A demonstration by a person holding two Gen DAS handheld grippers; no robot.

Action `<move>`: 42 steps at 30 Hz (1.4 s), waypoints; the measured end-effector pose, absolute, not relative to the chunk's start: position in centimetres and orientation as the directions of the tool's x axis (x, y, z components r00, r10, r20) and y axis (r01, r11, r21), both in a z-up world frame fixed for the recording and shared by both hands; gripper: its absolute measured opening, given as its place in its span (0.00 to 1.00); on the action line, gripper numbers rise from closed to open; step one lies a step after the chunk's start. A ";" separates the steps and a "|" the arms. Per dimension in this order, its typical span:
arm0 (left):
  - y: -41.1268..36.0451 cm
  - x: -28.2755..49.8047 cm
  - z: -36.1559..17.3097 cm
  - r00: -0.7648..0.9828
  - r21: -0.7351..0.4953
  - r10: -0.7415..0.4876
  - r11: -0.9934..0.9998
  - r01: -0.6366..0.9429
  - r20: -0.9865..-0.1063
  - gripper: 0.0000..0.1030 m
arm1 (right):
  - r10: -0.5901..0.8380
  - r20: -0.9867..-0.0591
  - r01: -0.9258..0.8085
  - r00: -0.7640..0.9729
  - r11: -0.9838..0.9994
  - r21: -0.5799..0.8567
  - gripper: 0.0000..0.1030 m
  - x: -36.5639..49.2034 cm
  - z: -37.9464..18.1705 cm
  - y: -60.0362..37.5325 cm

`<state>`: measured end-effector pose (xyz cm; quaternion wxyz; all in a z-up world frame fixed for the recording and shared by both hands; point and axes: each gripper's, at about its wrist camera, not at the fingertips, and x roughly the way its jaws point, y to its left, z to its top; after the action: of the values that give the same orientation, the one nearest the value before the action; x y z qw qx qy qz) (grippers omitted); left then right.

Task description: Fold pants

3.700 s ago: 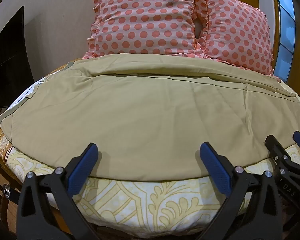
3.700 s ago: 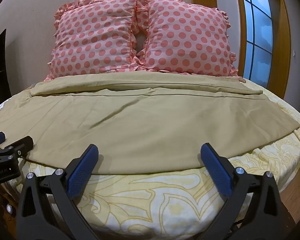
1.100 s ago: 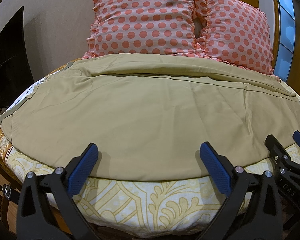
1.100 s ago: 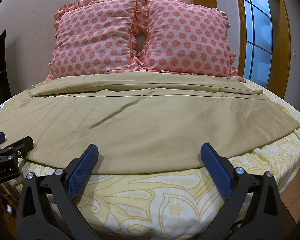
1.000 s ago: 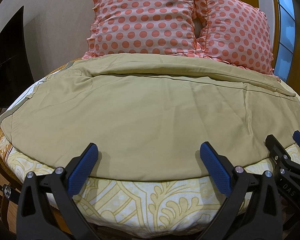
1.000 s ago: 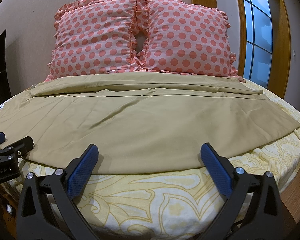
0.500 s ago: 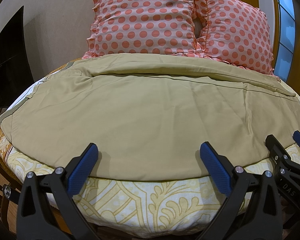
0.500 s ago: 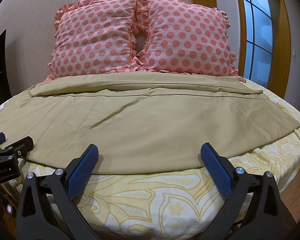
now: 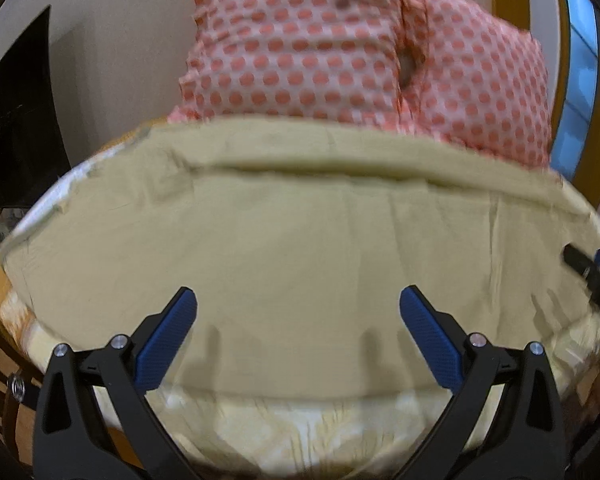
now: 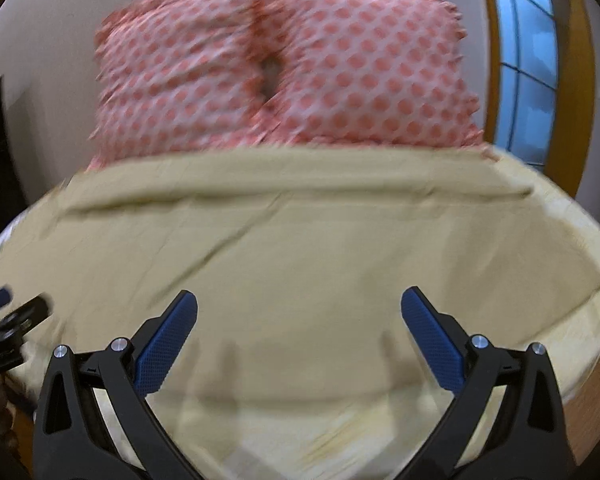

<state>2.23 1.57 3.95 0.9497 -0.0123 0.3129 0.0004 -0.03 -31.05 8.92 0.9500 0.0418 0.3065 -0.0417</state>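
Risks first. Both views are motion-blurred, so edge position is judged loosely. The pants (image 9: 300, 240) are thin tan cloth lying flat on a patterned sheet (image 9: 300, 432) of close colour; a pad driven too low would likely pinch sheet along with hem, and the fold would drag the bedding. A pad set too shallow on the near edge may catch only one layer, so the top ply peels off and the leg beneath stays put. If the two grippers bite at unequal depth, the lifted edge would go up skewed and the crease would run crooked. A long diagonal wrinkle crosses the cloth in the right view; folding over it would probably lock it in.

Left gripper (image 9: 298, 334): jaws wide, nothing between them. Pads over the near strip of cloth, near hem showing below them in the picture. Whether the pads touch the cloth cannot be told.

Right gripper (image 10: 299, 336): jaws wide, empty. Same relation, pads above the near strip, hem just below them in view.

Pants lie spread across the bed, long axis side to side, a folded or seamed band along the far side just before two dotted pillows (image 10: 284, 76). Each gripper's tip shows at the edge of the other's view, so they stand side by side along the near hem
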 end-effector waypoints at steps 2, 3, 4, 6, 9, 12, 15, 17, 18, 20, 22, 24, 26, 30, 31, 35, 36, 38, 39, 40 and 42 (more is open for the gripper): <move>1.9 3.3 5.4 0.819 -0.022 0.002 1.000 -0.018 -0.573 0.98 | -0.107 -0.586 0.168 0.803 0.984 0.050 0.99 3.2 10.7 -33.9; 1.8 4.4 6.2 0.825 -0.015 0.009 1.000 -0.022 -0.565 0.98 | -0.132 -0.592 0.201 0.795 0.978 0.053 0.99 4.8 11.2 -35.2; 1.7 5.6 6.9 0.829 -0.008 0.019 1.000 -0.028 -0.559 0.98 | -0.160 -0.601 0.242 0.783 0.969 0.057 0.99 6.8 11.6 -36.7; 1.5 7.7 7.9 0.832 -0.003 0.032 0.999 -0.041 -0.555 0.98 | -0.199 -0.638 0.318 0.743 0.945 0.075 0.99 10.9 11.6 -39.7; 1.1 10.8 8.6 0.830 -0.012 0.033 0.999 -0.047 -0.557 0.98 | -0.224 -0.729 0.448 0.647 0.885 0.127 0.96 17.9 10.0 -44.7; 0.8 13.5 8.6 0.826 -0.013 0.037 0.999 -0.053 -0.563 0.98 | -0.212 -0.801 0.553 0.560 0.816 0.170 0.76 23.6 7.8 -48.7; 0.8 15.4 7.9 0.819 -0.041 0.013 0.998 -0.044 -0.573 0.98 | -0.228 -0.849 0.644 0.477 0.748 0.161 0.71 27.6 5.7 -51.4; 1.0 16.2 7.4 0.817 -0.076 -0.024 0.997 -0.024 -0.577 0.98 | -0.250 -0.868 0.681 0.430 0.721 0.129 0.71 29.5 4.6 -52.2; 1.2 16.5 7.0 0.815 -0.099 -0.047 0.995 -0.012 -0.577 0.98 | -0.273 -0.875 0.694 0.399 0.714 0.094 0.71 30.4 3.9 -52.5; 1.2 17.1 6.4 0.808 -0.117 -0.068 0.993 -0.002 -0.585 0.98 | -0.343 -0.870 0.701 0.355 0.714 0.005 0.70 31.6 3.1 -52.4; 1.2 17.6 5.7 0.794 -0.129 -0.085 0.992 0.008 -0.602 0.98 | -0.373 -0.860 0.686 0.350 0.727 -0.036 0.58 31.9 2.8 -52.2; 1.1 17.9 5.3 0.781 -0.130 -0.092 0.991 0.014 -0.618 0.98 | -0.363 -0.845 0.665 0.394 0.747 -0.011 0.34 30.9 2.8 -52.0; 1.2 18.0 5.1 0.775 -0.141 -0.104 0.990 0.020 -0.623 0.98 | -0.332 -0.836 0.645 0.438 0.763 0.035 0.17 29.6 2.6 -52.2; 1.5 17.8 5.2 0.782 -0.158 -0.114 0.987 0.020 -0.612 0.98 | -0.161 -0.796 0.586 0.583 0.763 0.275 0.05 24.9 2.6 -54.0; 1.5 17.7 5.2 0.782 -0.163 -0.119 0.986 0.023 -0.612 0.98 | -0.138 -0.772 0.566 0.621 0.760 0.319 0.05 23.4 3.0 -54.3; 1.8 17.5 5.3 0.784 -0.195 -0.145 0.980 0.031 -0.603 0.98 | -0.030 -0.605 0.424 0.795 0.741 0.520 0.04 13.8 6.1 -54.2; 2.0 17.4 5.4 0.787 -0.212 -0.157 0.977 0.034 -0.596 0.98 | -0.009 -0.571 0.393 0.821 0.735 0.552 0.04 12.2 6.7 -53.8; 2.3 17.1 5.7 0.792 -0.233 -0.170 0.972 0.036 -0.587 0.98 | 0.026 -0.504 0.340 0.864 0.707 0.620 0.04 7.8 8.2 -53.0; 2.5 16.7 6.1 0.797 -0.243 -0.173 0.969 0.034 -0.579 0.98 | 0.030 -0.486 0.332 0.873 0.694 0.639 0.04 5.9 8.2 -52.9; 2.7 16.4 6.5 0.803 -0.246 -0.170 0.969 0.031 -0.571 0.98 | 0.027 -0.481 0.339 0.876 0.675 0.655 0.04 3.5 7.8 -52.6; 3.1 15.6 7.2 0.818 -0.250 -0.164 0.968 0.026 -0.551 0.98 | 0.024 -0.515 0.385 0.857 0.634 0.671 0.04 0.7 5.9 -52.7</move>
<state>15.60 3.11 7.20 0.9463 -0.1164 0.2973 -0.0501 0.65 -52.67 5.95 0.8696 0.4152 0.2463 -0.1039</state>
